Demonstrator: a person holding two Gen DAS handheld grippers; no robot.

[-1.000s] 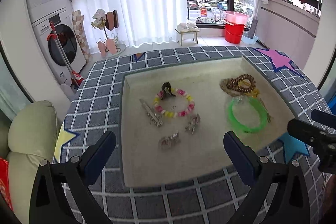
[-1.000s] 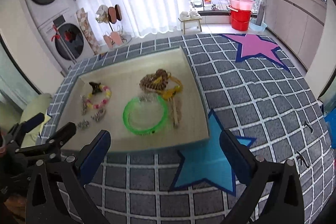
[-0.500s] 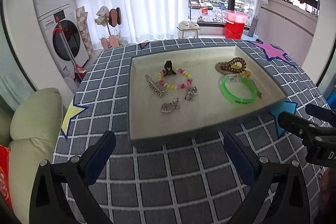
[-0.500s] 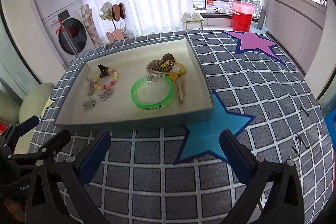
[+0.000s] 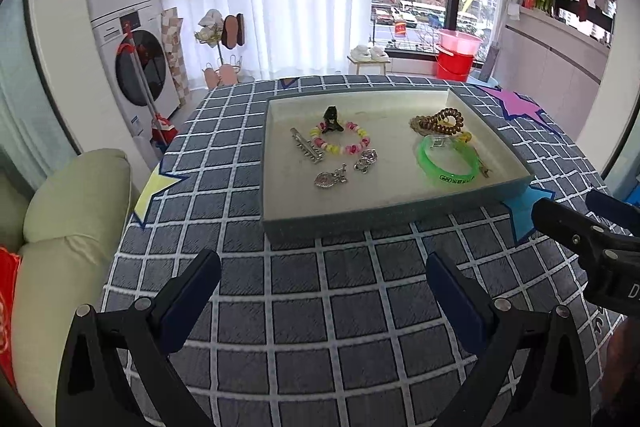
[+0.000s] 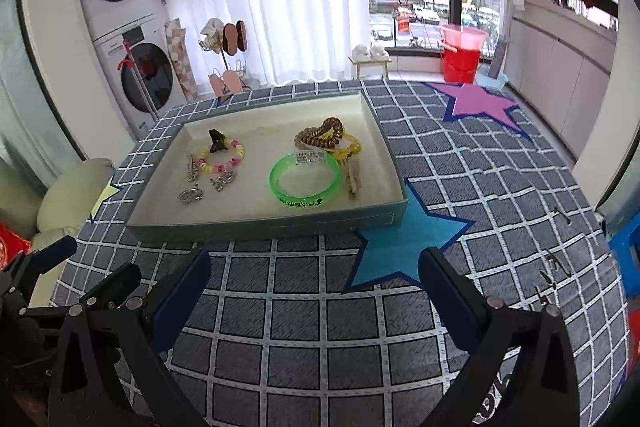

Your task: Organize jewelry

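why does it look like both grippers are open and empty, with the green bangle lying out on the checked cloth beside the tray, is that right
Not quite. The green bangle lies inside the tray, at its right end near the brown coil hair tie, not out on the cloth; the right wrist view shows this. The rest holds: the left gripper and right gripper are both open and empty.

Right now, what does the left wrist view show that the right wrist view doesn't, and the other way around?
Only the left wrist view shows the right gripper, coming in from its right edge. Only the right wrist view shows the left gripper at lower left, and the whole pink star and blue star on the cloth. Both show the tray holding the green bangle, the beaded bracelet and the brown coil hair tie.
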